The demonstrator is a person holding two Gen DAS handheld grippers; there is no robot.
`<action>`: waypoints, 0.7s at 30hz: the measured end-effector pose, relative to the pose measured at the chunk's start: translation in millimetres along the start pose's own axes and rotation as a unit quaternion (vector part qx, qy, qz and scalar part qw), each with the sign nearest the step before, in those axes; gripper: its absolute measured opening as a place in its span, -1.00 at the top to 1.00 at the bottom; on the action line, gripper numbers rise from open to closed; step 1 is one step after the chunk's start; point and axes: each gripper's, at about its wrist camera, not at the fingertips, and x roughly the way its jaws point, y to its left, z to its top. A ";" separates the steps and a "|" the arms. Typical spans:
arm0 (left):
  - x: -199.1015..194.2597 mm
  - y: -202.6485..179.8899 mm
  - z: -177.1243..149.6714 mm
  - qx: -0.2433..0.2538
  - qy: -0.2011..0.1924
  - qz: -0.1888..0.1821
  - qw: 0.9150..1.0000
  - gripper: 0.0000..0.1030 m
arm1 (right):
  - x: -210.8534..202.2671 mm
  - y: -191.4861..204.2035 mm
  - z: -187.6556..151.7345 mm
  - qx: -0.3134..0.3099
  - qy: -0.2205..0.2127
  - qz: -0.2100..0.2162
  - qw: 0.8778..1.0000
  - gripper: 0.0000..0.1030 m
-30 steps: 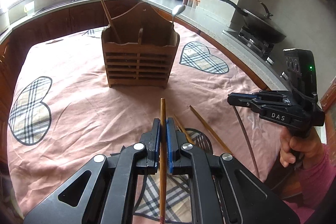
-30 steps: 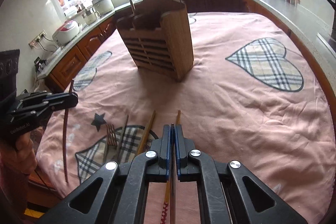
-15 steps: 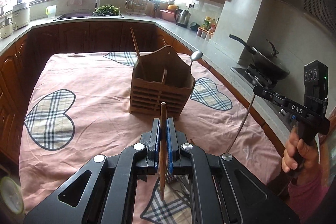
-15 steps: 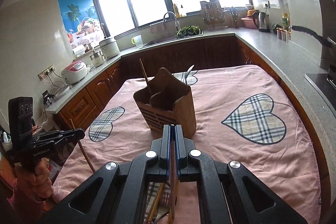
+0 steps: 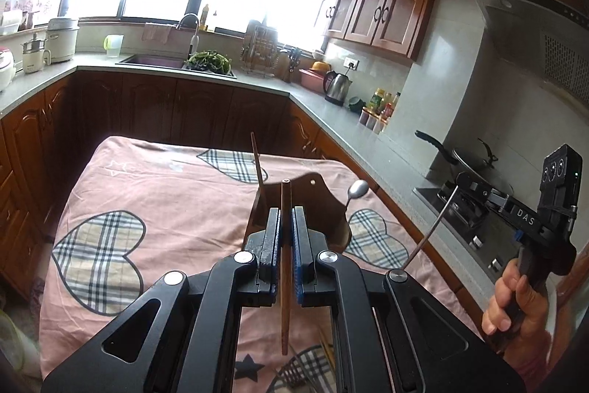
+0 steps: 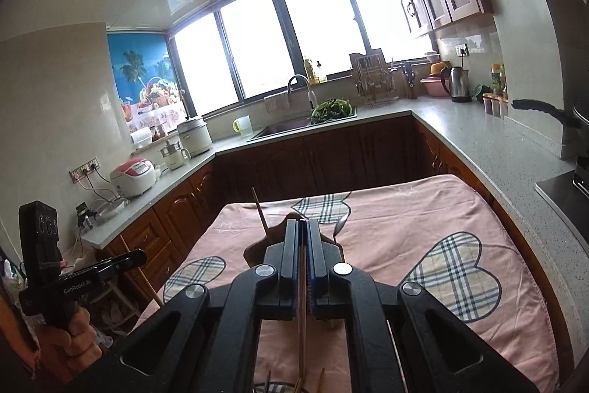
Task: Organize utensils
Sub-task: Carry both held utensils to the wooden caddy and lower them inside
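We hold a wooden chopstick clenched in the left gripper and a thin metal utensil in the right gripper, above the wooden holder on the table; long free ends could swing, slip or miss its compartments.

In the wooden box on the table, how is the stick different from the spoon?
The stick is brown wood, thin and straight all the way up; the spoon is shiny metal with a round bowl on top. The stick stands at the left end of the wooden box, the spoon at the right end. The stick pokes up higher than the spoon. Both stand in the box, leaning a little.
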 end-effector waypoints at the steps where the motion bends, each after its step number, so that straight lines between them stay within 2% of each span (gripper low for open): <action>1: 2.6 0.8 5.8 -0.002 -0.007 0.003 1.000 0.91 | 2.1 0.2 4.8 0.001 -0.006 0.000 1.000 0.93; 10: 31.6 7.3 65.3 -0.026 -0.079 0.016 0.996 0.91 | 25.5 5.4 51.9 -0.007 -0.079 -0.020 0.997 0.93; 15: 63.5 9.4 86.0 -0.023 -0.109 0.025 0.993 0.91 | 56.6 2.3 61.5 -0.012 -0.085 -0.034 0.996 0.93; 18: 91.5 16.0 85.1 -0.023 -0.103 0.031 0.994 0.91 | 76.6 -0.2 54.5 -0.027 -0.081 -0.053 0.995 0.93; 21: 119.2 24.5 73.8 -0.034 -0.084 0.038 0.995 0.91 | 96.4 -9.3 37.4 -0.019 -0.059 -0.048 0.997 0.93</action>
